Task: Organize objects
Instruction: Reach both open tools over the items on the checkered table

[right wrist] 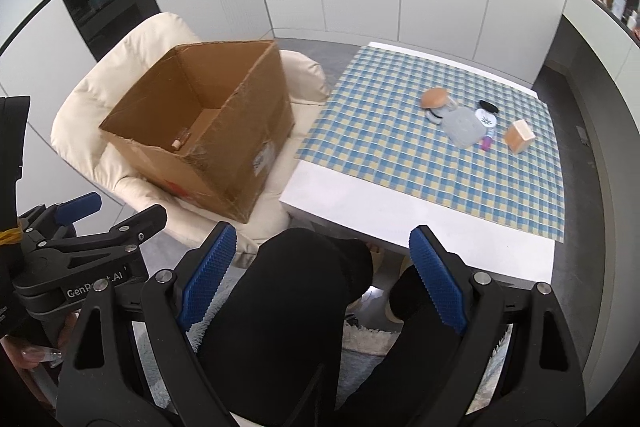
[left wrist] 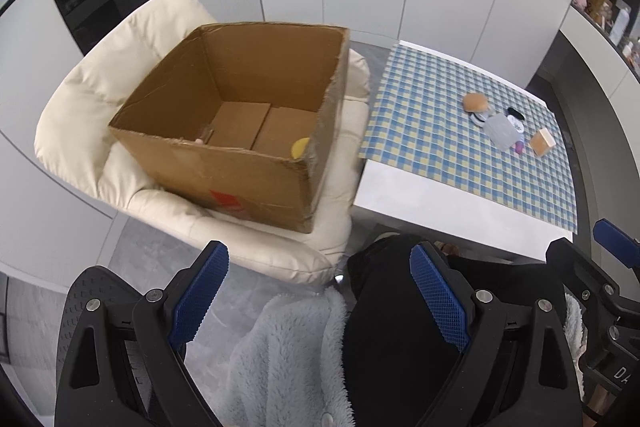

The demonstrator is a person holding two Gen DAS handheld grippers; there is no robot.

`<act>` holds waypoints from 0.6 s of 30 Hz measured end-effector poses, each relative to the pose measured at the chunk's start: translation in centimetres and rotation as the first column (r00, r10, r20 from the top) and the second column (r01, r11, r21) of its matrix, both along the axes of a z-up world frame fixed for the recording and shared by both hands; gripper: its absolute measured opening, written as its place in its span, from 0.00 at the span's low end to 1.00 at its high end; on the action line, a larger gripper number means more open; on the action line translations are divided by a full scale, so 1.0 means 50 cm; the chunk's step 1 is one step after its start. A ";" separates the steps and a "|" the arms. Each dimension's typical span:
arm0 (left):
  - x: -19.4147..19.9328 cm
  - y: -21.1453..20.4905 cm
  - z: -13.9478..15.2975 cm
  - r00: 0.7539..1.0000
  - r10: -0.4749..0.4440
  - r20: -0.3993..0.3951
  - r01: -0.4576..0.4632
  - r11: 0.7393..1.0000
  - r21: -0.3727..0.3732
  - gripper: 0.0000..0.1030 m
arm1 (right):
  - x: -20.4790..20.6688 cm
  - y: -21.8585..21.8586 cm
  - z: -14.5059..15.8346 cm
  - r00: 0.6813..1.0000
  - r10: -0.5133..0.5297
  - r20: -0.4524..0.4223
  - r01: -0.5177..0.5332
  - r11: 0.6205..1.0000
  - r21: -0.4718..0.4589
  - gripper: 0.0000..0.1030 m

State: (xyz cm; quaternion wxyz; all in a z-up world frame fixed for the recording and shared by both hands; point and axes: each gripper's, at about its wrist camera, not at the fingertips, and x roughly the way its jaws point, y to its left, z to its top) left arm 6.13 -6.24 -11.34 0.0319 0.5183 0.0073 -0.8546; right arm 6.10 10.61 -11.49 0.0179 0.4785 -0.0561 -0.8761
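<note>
Brown corrugated cardboard box [left wrist: 236, 115], open-topped, sits on cream padded armchair [left wrist: 104, 67] just left of worktop; yellow round item [left wrist: 300, 148] already inside.
Blue-yellow check cloth [right wrist: 400, 147] on white worktop [right wrist: 400, 223] carries small cluster: tan bun-shaped toy [right wrist: 434, 97], grey pouch [right wrist: 462, 127], tan block [right wrist: 519, 135].
Left claw [left wrist: 320, 299] & right claw [right wrist: 320, 279]: both wide open, empty.
Advice: approach cluster from above, take outer pieces first. Obstacle: person's knees, box rim.
</note>
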 end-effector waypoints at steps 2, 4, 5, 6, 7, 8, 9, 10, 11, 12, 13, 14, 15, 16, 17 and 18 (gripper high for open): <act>-0.003 0.012 -0.002 1.000 -0.013 0.002 0.013 1.000 0.005 0.90 | 0.004 0.011 -0.001 1.000 -0.013 0.001 0.013 1.000 -0.001 0.88; -0.006 0.021 -0.003 1.000 -0.025 0.004 0.025 1.000 0.009 0.90 | 0.007 0.021 -0.002 1.000 -0.029 -0.001 0.029 1.000 0.001 0.88; -0.007 0.025 -0.003 1.000 -0.031 0.004 0.031 0.999 0.011 0.90 | 0.010 0.026 -0.003 0.999 -0.036 -0.001 0.036 0.999 0.002 0.88; -0.009 0.032 -0.004 0.999 -0.038 0.004 0.038 0.999 0.011 0.90 | 0.012 0.031 -0.004 0.999 -0.043 -0.001 0.043 0.999 0.004 0.88; -0.009 0.038 -0.005 0.999 -0.044 0.005 0.044 0.999 0.011 0.90 | 0.014 0.037 -0.005 0.999 -0.051 0.000 0.051 0.999 0.005 0.88; -0.011 0.044 -0.005 0.999 -0.049 0.004 0.049 0.999 0.011 0.90 | 0.016 0.042 -0.007 0.998 -0.058 0.002 0.058 0.998 0.006 0.88; -0.012 0.050 -0.005 0.998 -0.057 0.004 0.057 0.998 0.014 0.90 | 0.019 0.048 -0.008 0.998 -0.067 0.005 0.067 0.998 0.004 0.88; -0.013 0.056 -0.006 0.998 -0.063 0.003 0.063 0.998 0.014 0.90 | 0.021 0.053 -0.010 0.997 -0.075 0.006 0.075 0.997 0.003 0.88; -0.014 0.062 -0.006 0.998 -0.068 0.001 0.068 0.998 0.013 0.90 | 0.023 0.060 -0.011 0.997 -0.082 0.006 0.082 0.997 0.003 0.88; -0.016 0.068 -0.007 0.997 -0.071 -0.001 0.071 0.997 0.012 0.90 | 0.026 0.067 -0.012 0.996 -0.093 0.007 0.093 0.996 0.005 0.88; -0.016 0.074 -0.007 0.997 -0.075 -0.004 0.075 0.997 0.011 0.90 | 0.029 0.073 -0.013 0.995 -0.099 0.008 0.099 0.995 0.005 0.88; -0.016 0.081 -0.008 0.997 -0.080 -0.005 0.080 0.997 0.009 0.90 | 0.032 0.080 -0.014 0.994 -0.109 0.008 0.109 0.994 0.004 0.88; -0.017 0.089 -0.009 0.996 -0.087 -0.005 0.087 0.996 0.007 0.90 | 0.035 0.086 -0.016 0.993 -0.116 0.010 0.116 0.993 0.003 0.88; -0.019 0.094 -0.010 0.996 -0.093 -0.004 0.093 0.996 0.006 0.90 | 0.039 0.094 -0.017 0.992 -0.125 0.010 0.125 0.992 0.002 0.88; -0.019 0.100 -0.011 0.995 -0.101 -0.003 0.101 0.995 0.007 0.90 | 0.042 0.101 -0.018 0.991 -0.135 0.010 0.135 0.991 0.001 0.88; -0.019 0.107 -0.012 0.994 -0.110 -0.004 0.110 0.994 0.007 0.90 | 0.045 0.108 -0.019 0.989 -0.144 0.010 0.144 0.990 0.002 0.88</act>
